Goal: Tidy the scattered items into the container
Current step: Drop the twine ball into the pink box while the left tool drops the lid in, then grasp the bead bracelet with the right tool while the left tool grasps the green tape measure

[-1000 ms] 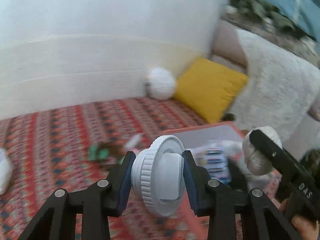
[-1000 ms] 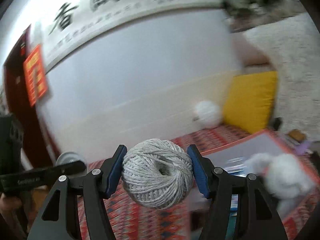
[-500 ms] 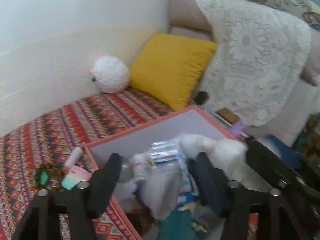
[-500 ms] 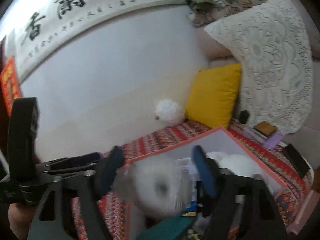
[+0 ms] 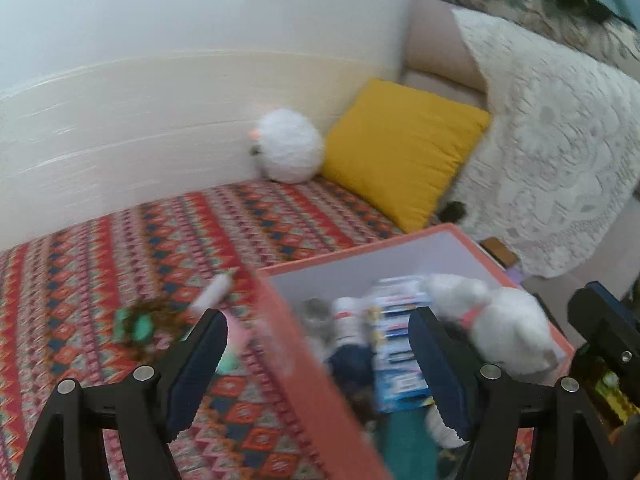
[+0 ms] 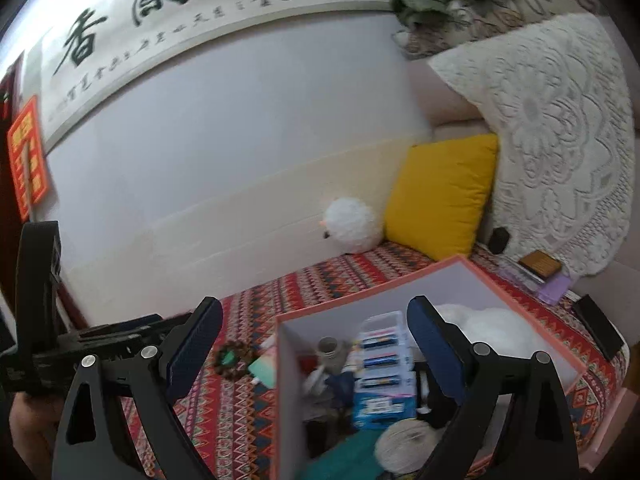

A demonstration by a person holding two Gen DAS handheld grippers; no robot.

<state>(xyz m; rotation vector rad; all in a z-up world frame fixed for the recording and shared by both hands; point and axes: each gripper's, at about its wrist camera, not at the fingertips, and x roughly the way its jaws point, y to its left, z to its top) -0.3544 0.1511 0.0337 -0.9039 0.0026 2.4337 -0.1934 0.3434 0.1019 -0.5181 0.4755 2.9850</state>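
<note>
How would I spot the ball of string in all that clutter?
Find the orange-rimmed box on the patterned rug. In its near corner, beside the blue battery packs, lies the ball of string. It is greyish, wound twine, not fluffy like the white plush toy farther back.

Motion blur smears the box (image 5: 304,364) wall and its contents.

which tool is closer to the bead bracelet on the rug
Left. The left tool straddles the box's left wall, its left finger right beside the bead bracelet. The right tool hangs open over the box interior, farther from it.
</note>
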